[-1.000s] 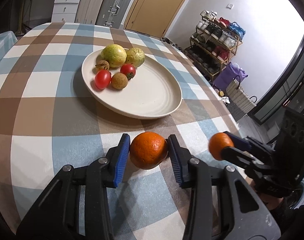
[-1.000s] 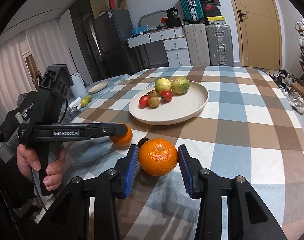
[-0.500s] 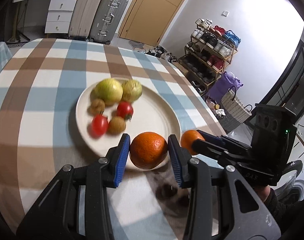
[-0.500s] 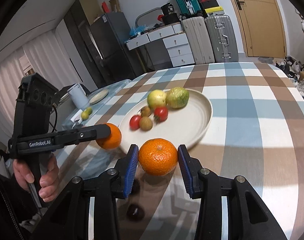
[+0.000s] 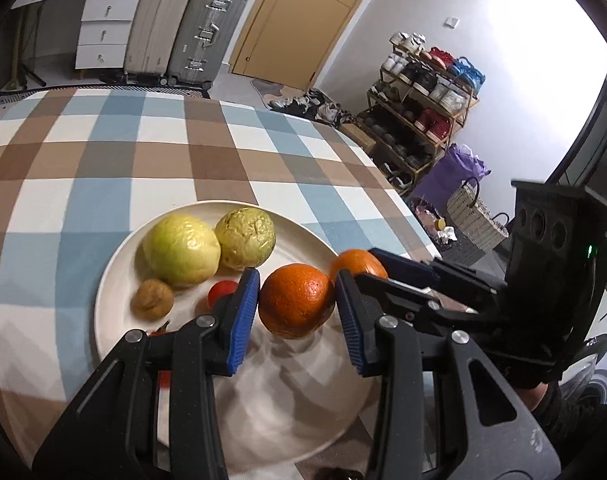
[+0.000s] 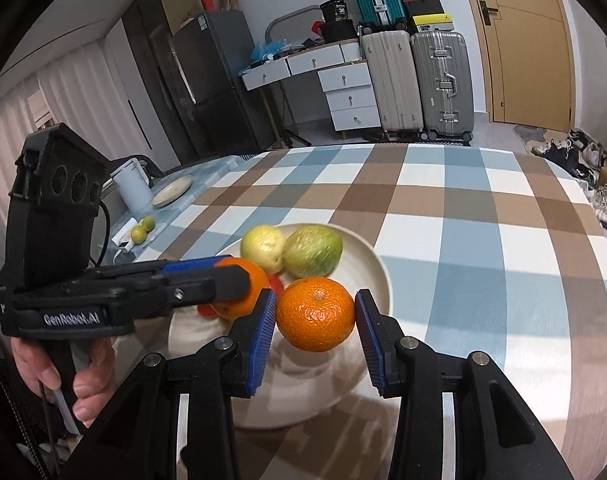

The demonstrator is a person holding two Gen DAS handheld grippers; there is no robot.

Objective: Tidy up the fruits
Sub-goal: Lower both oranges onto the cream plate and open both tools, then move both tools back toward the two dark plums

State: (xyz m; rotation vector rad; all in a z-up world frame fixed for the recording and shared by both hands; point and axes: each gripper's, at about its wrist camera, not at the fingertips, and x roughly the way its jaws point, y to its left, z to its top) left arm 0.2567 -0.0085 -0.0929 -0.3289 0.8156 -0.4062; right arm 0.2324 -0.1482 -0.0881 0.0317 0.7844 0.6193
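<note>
Left gripper point(image 5: 297, 307): clamped on a round dark orange point(image 5: 296, 301), over the round cream plate point(image 5: 115, 264).
Right gripper point(image 6: 315, 316): clamped on a bright bumpy orange point(image 6: 316, 314), over the plate's near side.
On plate: two yellow-green fruits point(image 5: 180, 249), maybe a walnut point(image 5: 152, 300).

Matt cream ceramic-looking plate point(image 5: 115, 280), dimpled glossy orange point(image 5: 295, 300), ribbed blue tongs pads point(image 5: 245, 312)

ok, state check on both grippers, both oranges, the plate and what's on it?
left gripper: shut on left orange, above the plate
left orange: clamped, off the surface
right gripper: shut on right orange, above the plate
right orange: clamped, off the surface
plate: upright on the checked tablecloth
two green fruits: on the plate, side by side
brown fruit: on the plate
</note>
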